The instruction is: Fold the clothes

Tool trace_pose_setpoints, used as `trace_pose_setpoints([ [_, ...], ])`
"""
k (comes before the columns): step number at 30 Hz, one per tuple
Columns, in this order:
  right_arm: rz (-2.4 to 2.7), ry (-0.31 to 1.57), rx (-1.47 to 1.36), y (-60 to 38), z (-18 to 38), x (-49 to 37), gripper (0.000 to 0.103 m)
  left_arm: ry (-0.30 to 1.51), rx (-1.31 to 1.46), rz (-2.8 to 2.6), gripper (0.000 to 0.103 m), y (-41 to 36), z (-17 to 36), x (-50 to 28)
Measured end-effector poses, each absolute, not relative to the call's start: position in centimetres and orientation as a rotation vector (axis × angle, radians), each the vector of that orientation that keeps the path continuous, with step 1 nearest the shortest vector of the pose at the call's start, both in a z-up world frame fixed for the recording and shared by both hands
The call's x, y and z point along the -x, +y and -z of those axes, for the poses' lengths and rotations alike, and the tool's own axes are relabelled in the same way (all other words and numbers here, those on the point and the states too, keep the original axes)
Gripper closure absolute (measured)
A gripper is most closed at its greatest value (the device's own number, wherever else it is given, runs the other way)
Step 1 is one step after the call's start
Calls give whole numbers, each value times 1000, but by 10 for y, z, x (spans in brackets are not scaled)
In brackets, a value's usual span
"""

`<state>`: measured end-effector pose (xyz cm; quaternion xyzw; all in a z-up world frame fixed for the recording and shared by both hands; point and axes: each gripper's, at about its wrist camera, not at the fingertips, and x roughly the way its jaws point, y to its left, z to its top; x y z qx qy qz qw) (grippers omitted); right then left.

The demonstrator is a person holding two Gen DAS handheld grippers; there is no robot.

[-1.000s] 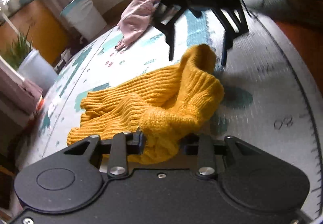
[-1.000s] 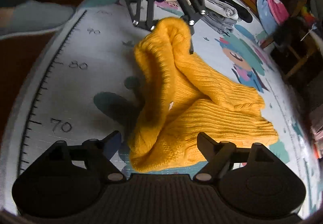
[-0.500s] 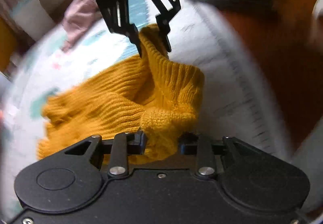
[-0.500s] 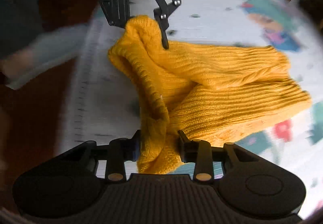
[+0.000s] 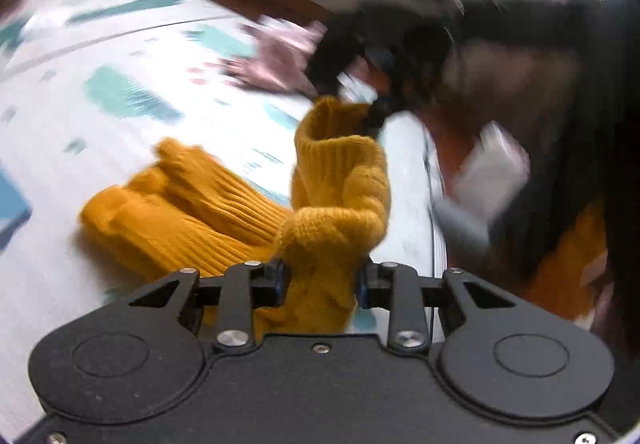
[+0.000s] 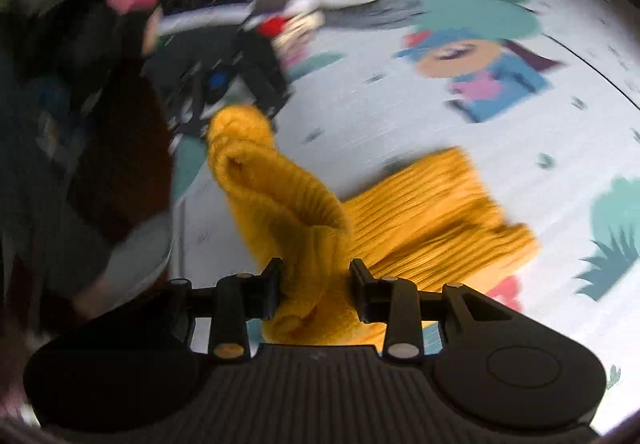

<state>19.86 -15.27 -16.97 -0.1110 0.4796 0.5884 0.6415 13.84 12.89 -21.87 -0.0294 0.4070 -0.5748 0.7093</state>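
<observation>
Cartoon-printed play mat (image 6: 400, 116) lies under the yellow sweater (image 6: 432, 220). Left tongs (image 5: 322, 280) and right tongs (image 6: 316, 284) each pinch a bunched end; thick knit could slip free mid-fold.

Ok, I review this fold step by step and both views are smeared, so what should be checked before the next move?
1. Left gripper shut on the yellow sweater: ok.
2. Right gripper shut on the same sweater: ok.
3. Knit held between the two grippers is lifted off the printed mat: ok.
4. Rest of the sweater lies flat: not ok, it is bunched in ridges on the mat.
5. Pink garment is apart from the sweater: ok.
6. Which parts of the sweater are gripped: cannot tell, motion blur.
</observation>
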Motion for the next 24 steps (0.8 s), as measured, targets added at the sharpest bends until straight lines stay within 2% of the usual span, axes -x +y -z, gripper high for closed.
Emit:
trace_pose_setpoints([
  [7,-1171,1205,-25,-158,221,-280,66,970,377,1105,73,141,257,-203],
  [15,-1007,1156,-265,-177,252,-304,66,988,551,991,73,150,285,-221],
  [17,-959,1120,-308,-192,246,-300,58,993,567,976,73,153,289,-220],
  [19,-912,1100,-348,-213,242,-286,31,992,588,955,73,160,294,-217],
  [20,-883,1114,-369,-222,244,-276,27,992,604,941,73,163,297,-216],
  [23,-815,1176,-329,-230,252,-241,30,990,629,876,71,165,300,-210],
  [24,-787,1181,-305,-230,255,-228,41,992,631,832,65,166,300,-206],
])
